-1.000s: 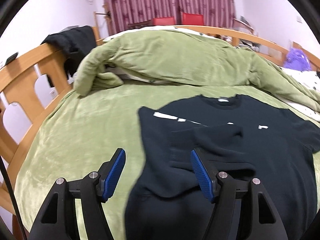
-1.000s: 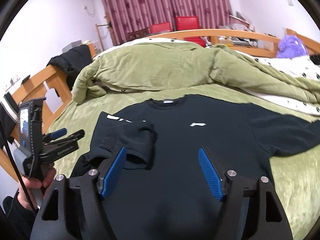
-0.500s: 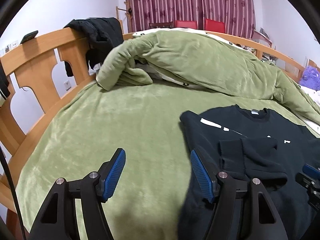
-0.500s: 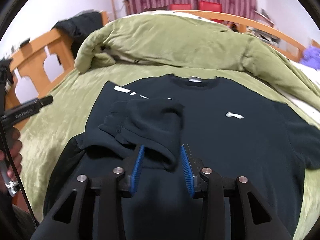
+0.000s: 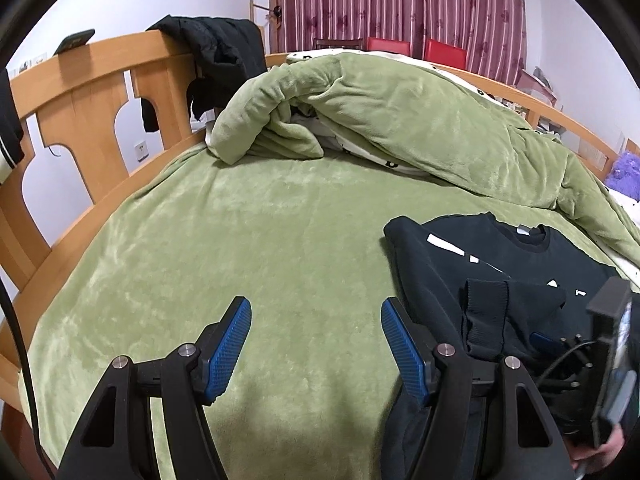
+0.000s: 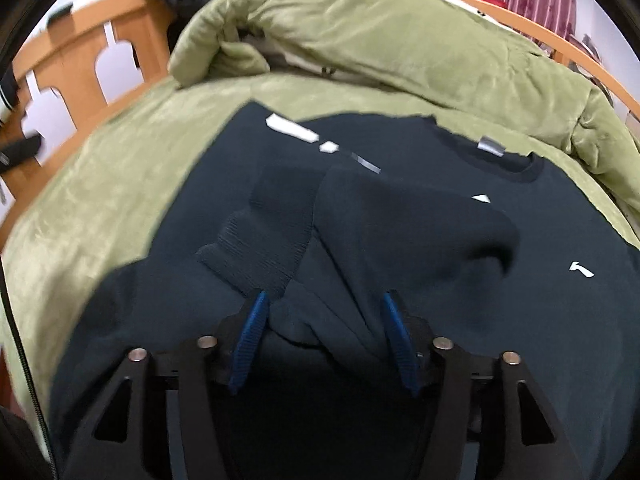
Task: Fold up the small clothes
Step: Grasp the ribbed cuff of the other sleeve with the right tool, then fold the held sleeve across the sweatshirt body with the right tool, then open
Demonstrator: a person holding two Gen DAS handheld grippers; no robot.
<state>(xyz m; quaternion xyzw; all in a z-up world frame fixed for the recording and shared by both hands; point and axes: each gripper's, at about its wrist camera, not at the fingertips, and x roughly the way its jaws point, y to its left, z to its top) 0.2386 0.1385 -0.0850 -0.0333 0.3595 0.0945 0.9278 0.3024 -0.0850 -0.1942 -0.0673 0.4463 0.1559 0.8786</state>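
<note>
Since a second ago: our right gripper point(image 6: 322, 340) closed on sleeve point(image 6: 360, 240) of sweatshirt point(image 6: 560, 320) lying on bed point(image 5: 240, 240). Left gripper point(image 5: 316, 344) wide, empty. Risk: bunched sleeve slips, fold skews.

Open bedsheet point(image 5: 248, 248) left, heaped quilt point(image 5: 420, 120) behind, headboard point(image 5: 80, 100) left

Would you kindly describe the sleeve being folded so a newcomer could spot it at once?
On the green bed lies a black sweatshirt, collar toward the heaped quilt. The sleeve is the dark flap folded across its chest, between the right gripper fingers. Only it ends in a ribbed cuff.
</note>
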